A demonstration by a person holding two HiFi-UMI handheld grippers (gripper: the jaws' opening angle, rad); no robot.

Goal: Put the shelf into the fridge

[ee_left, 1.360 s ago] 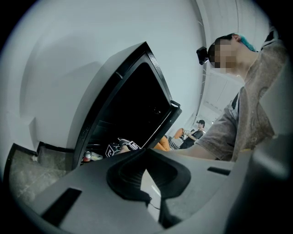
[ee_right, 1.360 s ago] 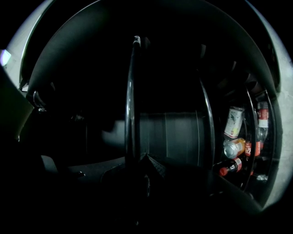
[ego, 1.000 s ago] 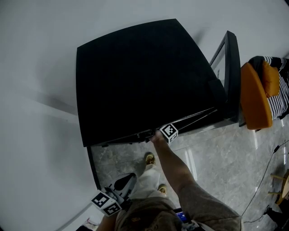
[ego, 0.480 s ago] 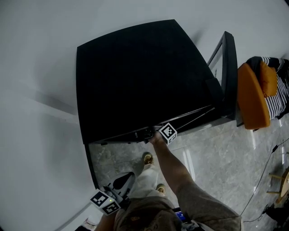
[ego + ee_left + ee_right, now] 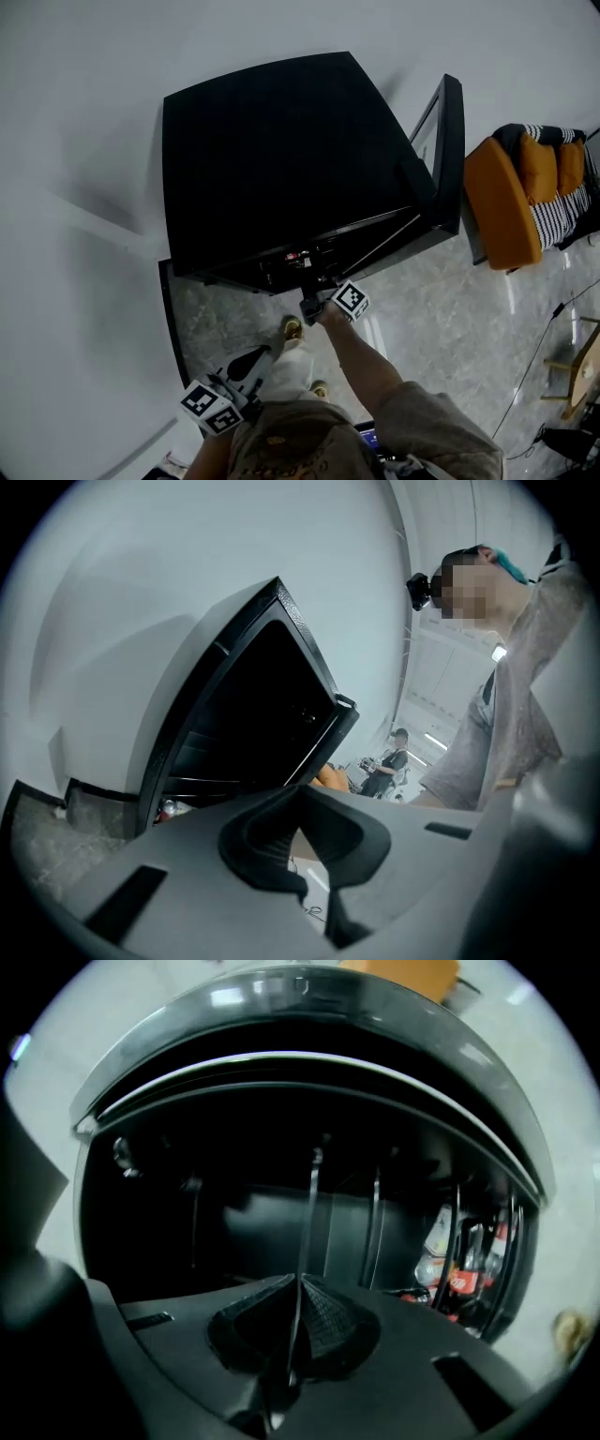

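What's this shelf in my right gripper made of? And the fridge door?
Shelf: thin, seen edge-on, clamped in the right gripper, with a pale glinting edge; likely glass, though thin metal can't be ruled out. Fridge door: dull black frame, perhaps plastic or painted metal, around a see-through pane, probably glass.

The fridge (image 5: pixel 281 159) casing is matt black; the floor (image 5: pixel 441 309) is polished grey stone with a glossy, reflective finish. The shelf (image 5: pixel 310 1194) edge is smooth and shiny. The right gripper (image 5: pixel 298 1279) has matt grey plastic housing and black pads (image 5: pixel 325 1320) with a rough cross-hatched texture.
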